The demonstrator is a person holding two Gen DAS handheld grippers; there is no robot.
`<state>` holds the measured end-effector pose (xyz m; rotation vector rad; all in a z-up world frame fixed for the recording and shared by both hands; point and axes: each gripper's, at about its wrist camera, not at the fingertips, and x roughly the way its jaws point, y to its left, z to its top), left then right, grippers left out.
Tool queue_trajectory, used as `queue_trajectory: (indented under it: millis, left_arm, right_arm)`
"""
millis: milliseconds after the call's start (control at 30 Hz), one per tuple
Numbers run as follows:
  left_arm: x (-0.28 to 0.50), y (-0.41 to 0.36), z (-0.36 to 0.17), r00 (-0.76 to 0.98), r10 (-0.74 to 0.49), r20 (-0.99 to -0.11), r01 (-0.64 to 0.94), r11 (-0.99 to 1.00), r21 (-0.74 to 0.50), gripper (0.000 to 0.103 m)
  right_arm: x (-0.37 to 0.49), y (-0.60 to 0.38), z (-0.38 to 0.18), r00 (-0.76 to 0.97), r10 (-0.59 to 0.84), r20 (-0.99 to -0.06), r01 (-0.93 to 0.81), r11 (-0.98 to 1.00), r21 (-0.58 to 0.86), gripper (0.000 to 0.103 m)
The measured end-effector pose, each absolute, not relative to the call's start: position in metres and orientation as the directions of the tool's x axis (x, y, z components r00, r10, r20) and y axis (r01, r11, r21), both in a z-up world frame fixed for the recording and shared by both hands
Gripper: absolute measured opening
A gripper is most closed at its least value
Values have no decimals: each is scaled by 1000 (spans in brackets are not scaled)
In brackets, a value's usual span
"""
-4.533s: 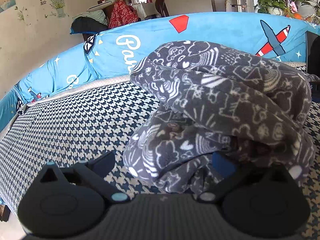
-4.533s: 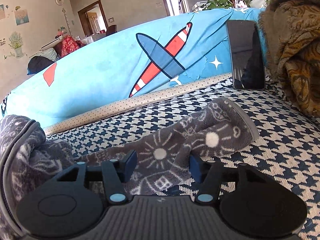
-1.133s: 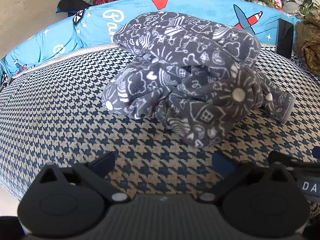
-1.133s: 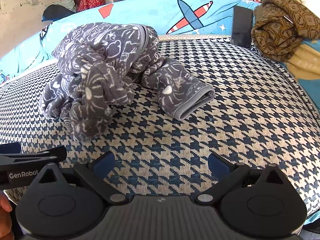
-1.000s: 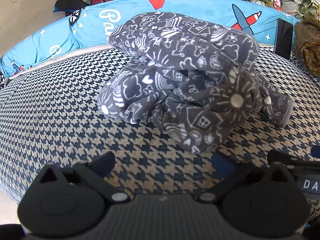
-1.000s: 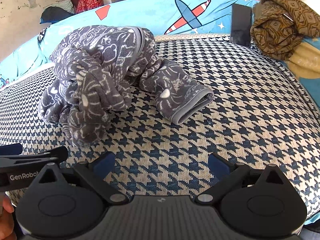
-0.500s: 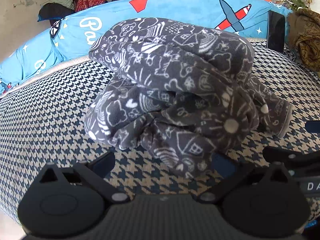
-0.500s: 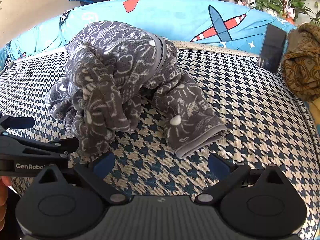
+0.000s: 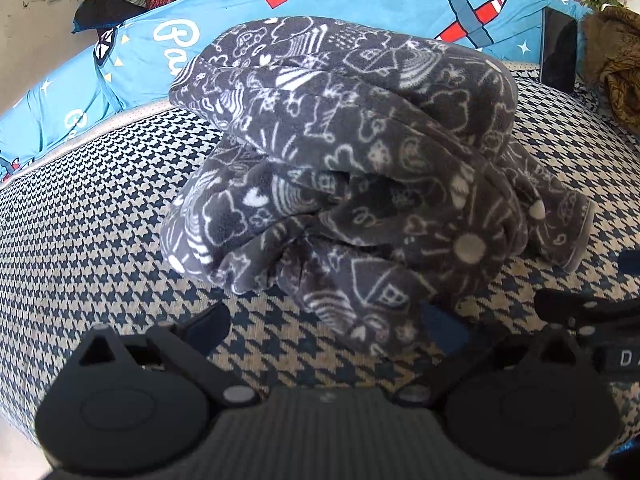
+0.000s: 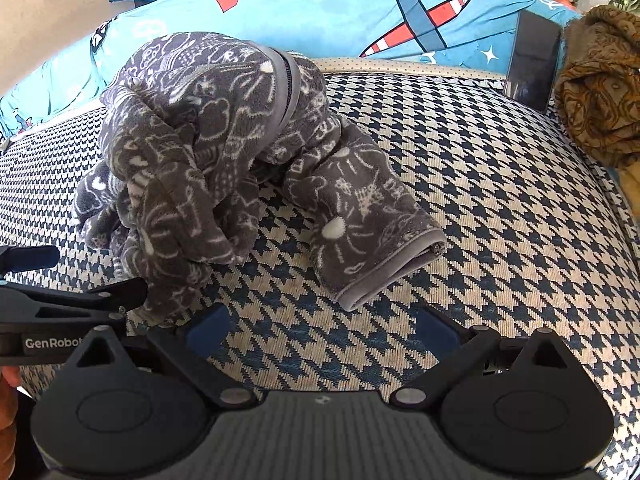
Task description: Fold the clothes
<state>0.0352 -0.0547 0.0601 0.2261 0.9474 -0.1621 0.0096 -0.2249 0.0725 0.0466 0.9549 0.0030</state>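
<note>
A dark grey fleece garment (image 9: 352, 160) with white doodle print lies in a bunched heap on the houndstooth bed cover (image 9: 88, 216). In the right wrist view the same garment (image 10: 200, 148) sits left of centre, with one sleeve (image 10: 368, 224) stretching toward me, its grey cuff at the near end. My left gripper (image 9: 324, 324) is open just in front of the heap's lowest fold. My right gripper (image 10: 320, 328) is open over bare cover, a little short of the cuff. The left gripper's fingers (image 10: 80, 296) show at the left edge of the right wrist view.
A blue padded bumper (image 10: 320, 12) with a plane print runs along the far edge of the bed. A black phone (image 10: 532, 60) leans against it at the right. A brown patterned cloth (image 10: 600, 88) is piled at the far right. Houseplants and furniture stand beyond.
Both grippers let go of the garment and pulled back, then moved in toward it again. The heap now fills more of both views.
</note>
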Motion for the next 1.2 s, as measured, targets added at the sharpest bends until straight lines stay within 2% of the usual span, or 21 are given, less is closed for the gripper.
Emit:
queue_trajectory:
  millis: [200,1200]
  left_arm:
    - [36,-59,57,566,-30,-824,235,964,126,103]
    - [33,-59,57,569,-30,-822,210,971,110,103]
  right_arm:
    - [11,-229,72,577,-14,-817,47,999,16,100]
    - [9,-225,73,591,13,-806,43,998,48,100]
